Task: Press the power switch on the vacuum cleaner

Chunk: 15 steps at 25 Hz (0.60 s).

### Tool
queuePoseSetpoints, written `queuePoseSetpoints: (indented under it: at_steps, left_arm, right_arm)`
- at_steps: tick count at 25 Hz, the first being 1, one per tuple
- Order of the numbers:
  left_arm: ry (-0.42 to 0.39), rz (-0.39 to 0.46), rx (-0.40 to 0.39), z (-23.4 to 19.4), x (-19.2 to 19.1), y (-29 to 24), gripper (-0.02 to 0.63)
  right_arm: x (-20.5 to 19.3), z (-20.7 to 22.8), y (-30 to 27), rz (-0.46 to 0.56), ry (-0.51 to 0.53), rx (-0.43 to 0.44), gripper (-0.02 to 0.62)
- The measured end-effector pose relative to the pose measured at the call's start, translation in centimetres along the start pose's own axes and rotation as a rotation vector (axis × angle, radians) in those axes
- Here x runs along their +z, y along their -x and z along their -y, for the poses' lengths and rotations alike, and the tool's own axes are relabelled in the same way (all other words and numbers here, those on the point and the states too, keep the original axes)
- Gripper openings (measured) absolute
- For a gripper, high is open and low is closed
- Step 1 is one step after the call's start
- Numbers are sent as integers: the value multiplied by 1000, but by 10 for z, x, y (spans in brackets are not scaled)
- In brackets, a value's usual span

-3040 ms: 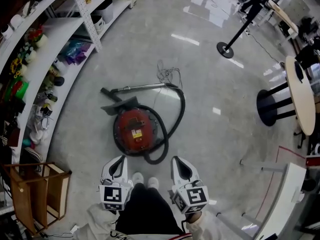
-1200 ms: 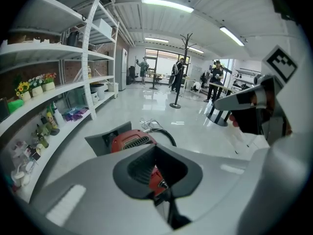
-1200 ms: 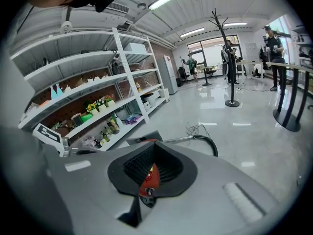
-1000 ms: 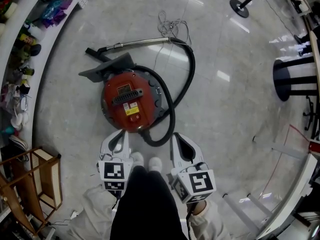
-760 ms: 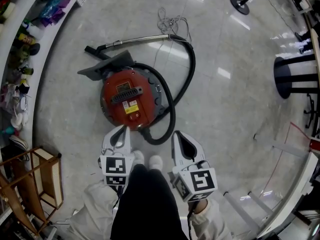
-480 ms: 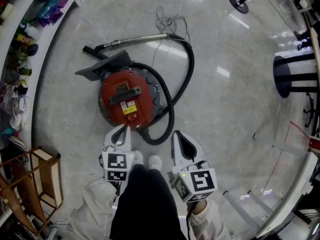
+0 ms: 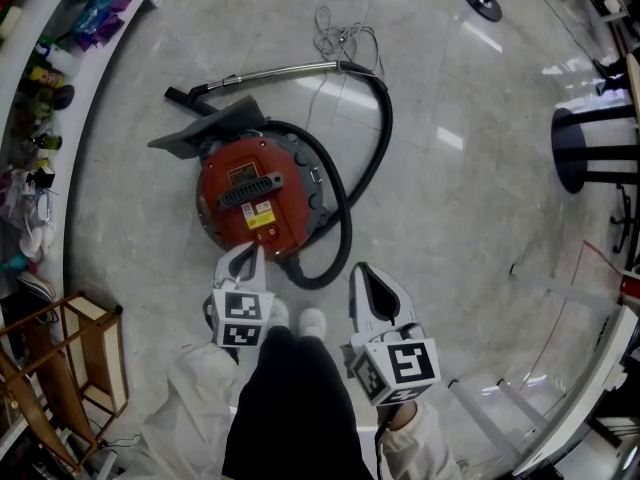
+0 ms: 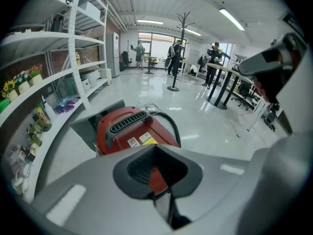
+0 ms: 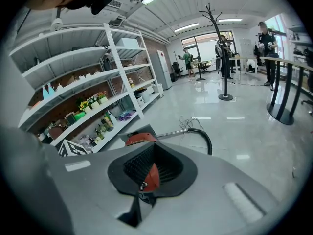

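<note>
The left tongs (image 7: pixel 243 259), jaws together and empty, have edged forward. Their tips are now just short of the red vacuum cleaner (image 7: pixel 255 200) on the floor ahead, so a press looks close. The right tongs (image 7: pixel 363 274), also closed and empty, hang back. At far left, a white shelf (image 7: pixel 78 153) holds small bottles.

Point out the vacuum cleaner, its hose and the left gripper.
vacuum cleaner (image 7: pixel 228 223), head view, red top shell.
hose (image 7: pixel 389 133), head view, outer bend of the black tube.
left gripper (image 7: pixel 246 256), head view, between its fingertips.
</note>
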<state>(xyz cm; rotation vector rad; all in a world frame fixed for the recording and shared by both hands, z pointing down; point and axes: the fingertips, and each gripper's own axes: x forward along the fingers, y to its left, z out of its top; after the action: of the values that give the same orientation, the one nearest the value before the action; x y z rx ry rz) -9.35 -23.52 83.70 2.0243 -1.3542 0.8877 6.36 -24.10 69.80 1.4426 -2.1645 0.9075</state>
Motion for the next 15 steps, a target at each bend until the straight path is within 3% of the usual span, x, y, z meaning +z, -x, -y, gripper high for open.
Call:
queuePoseSetpoints:
  at_steps: [8,15]
  left_arm:
    - [3,-55,-2,1,-23,-20,0]
    - [6,-66,9,0,-21,-26,0]
  right_arm:
    - [-4,3,-2,-11,-20,-9,0]
    - [-9,3,-4,-22,-21,-4,0]
